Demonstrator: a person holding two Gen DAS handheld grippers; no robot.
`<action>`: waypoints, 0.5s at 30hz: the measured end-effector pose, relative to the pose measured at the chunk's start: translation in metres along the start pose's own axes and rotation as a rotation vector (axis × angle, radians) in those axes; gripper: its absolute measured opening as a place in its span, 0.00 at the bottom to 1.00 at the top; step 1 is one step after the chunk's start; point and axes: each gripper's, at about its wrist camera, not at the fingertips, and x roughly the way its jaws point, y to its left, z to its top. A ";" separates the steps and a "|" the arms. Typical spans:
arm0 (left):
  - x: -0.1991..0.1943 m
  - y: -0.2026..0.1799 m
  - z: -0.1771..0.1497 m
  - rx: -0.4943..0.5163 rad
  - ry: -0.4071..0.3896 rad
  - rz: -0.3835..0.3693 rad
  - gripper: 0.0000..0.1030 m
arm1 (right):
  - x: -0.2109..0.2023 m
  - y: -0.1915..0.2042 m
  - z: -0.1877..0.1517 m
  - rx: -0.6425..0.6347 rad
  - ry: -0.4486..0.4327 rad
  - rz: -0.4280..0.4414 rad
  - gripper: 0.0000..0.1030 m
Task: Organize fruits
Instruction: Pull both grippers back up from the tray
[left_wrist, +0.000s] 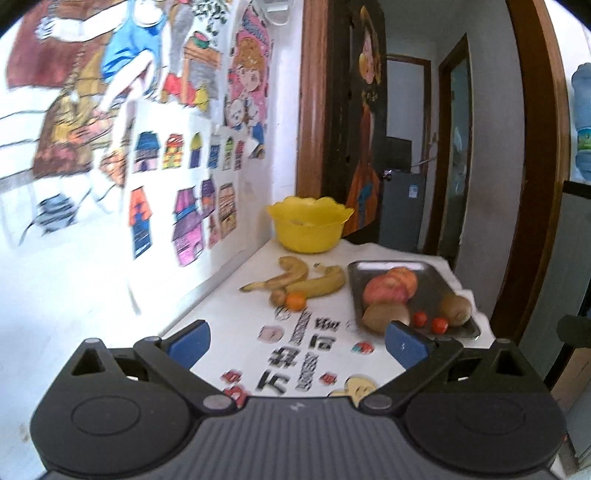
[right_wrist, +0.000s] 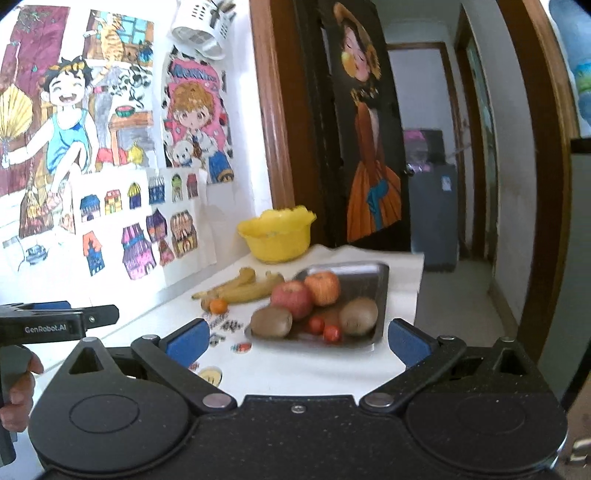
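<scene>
I see coloured children's drawings (right_wrist: 110, 147) taped over the white wall on the left. Beyond them stands a dark door (right_wrist: 362, 129) bearing a painted figure in an orange dress, with a hallway (right_wrist: 424, 166) behind it.

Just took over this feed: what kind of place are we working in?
Likely a home: children's drawings taped to the wall, a white table beside a wooden doorway onto a hallway.

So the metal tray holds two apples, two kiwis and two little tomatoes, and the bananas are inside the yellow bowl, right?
Not quite. The bananas lie on the white table, in front of the yellow bowl, as the left wrist view shows. The metal tray contents are as you said.
</scene>
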 end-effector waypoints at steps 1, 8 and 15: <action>-0.003 0.003 -0.003 0.002 0.007 0.008 0.99 | -0.002 0.003 -0.004 0.008 0.012 -0.004 0.99; -0.016 0.018 -0.021 -0.001 0.034 0.033 0.99 | -0.004 0.029 -0.023 0.005 0.075 0.002 0.99; -0.009 0.028 -0.023 -0.010 0.065 0.062 0.99 | 0.013 0.051 -0.026 -0.018 0.124 0.041 0.99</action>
